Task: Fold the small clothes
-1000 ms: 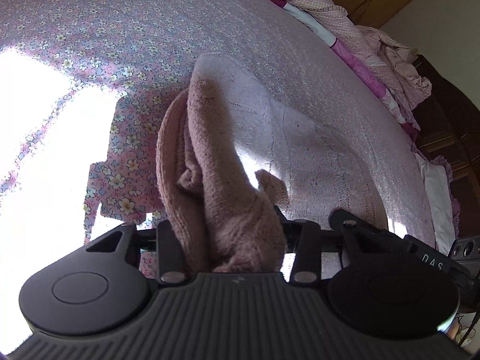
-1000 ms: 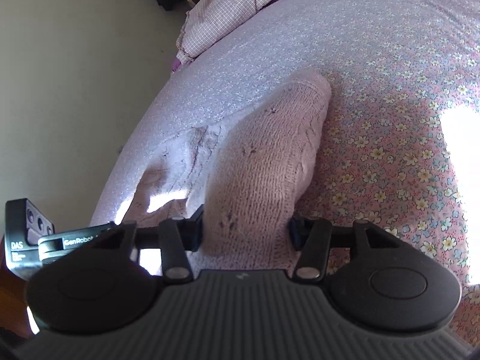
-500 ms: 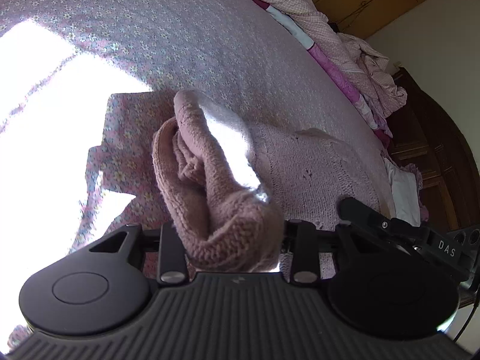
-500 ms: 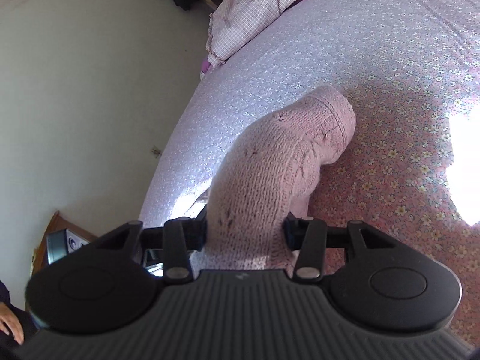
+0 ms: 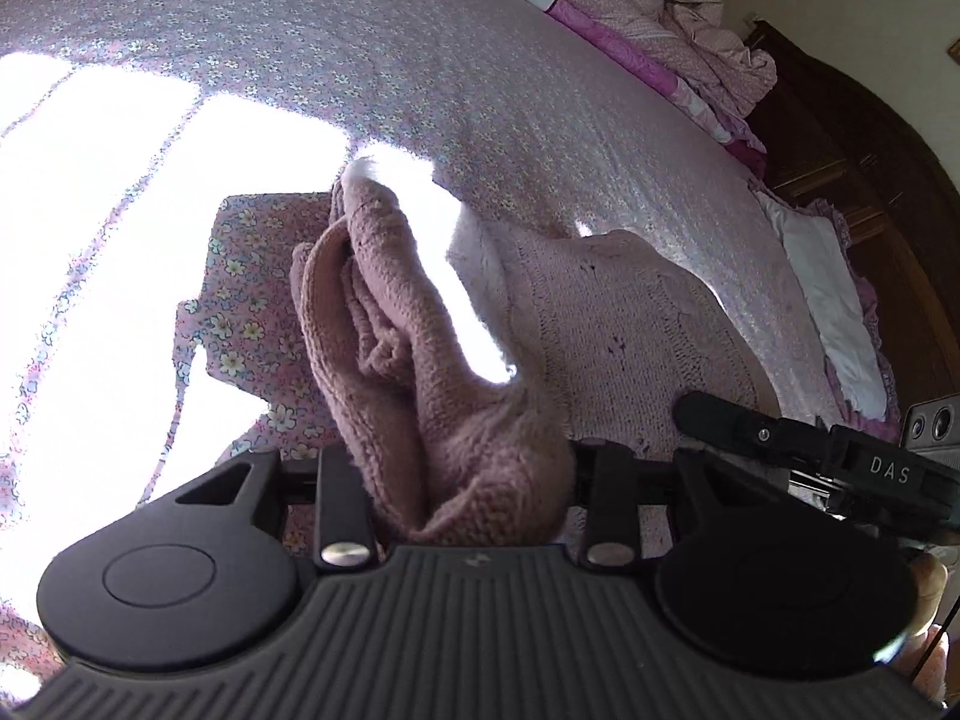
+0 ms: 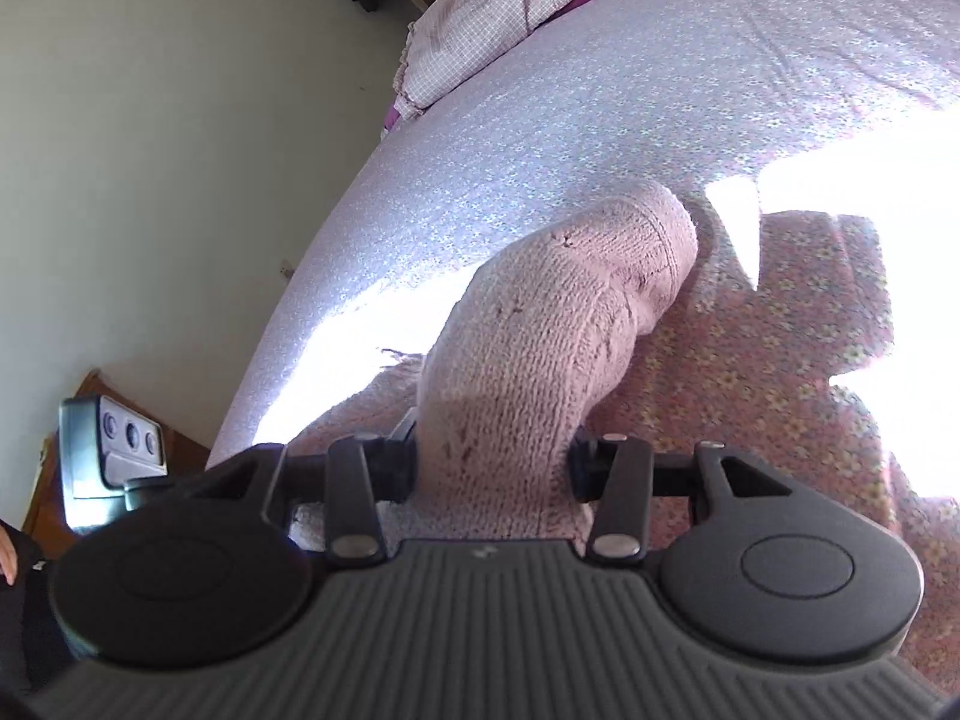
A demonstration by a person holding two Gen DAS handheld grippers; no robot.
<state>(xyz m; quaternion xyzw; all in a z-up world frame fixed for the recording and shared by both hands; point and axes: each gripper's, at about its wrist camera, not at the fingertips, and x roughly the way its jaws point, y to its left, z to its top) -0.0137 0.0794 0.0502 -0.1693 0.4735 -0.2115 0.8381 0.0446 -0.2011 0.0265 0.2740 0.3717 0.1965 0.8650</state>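
Observation:
A small pink knitted sweater lies on the floral bedsheet. My left gripper is shut on a bunched fold of the pink sweater, which rises from the jaws in thick rolls. My right gripper is shut on another part of the pink sweater, which arches up and over toward the bed. The fingertips of both grippers are hidden by the knit. The right gripper also shows at the right edge of the left wrist view.
Bright sun patches wash out parts of the sheet. A checked quilt and pillows lie at the head of the bed. A dark wooden headboard stands at the right. The wall runs along the bed's left edge.
Both grippers have lifted and carried the held sweater edge over the rest of the garment; the fold has bunched more, and both views have tilted to show more of the bed's head.

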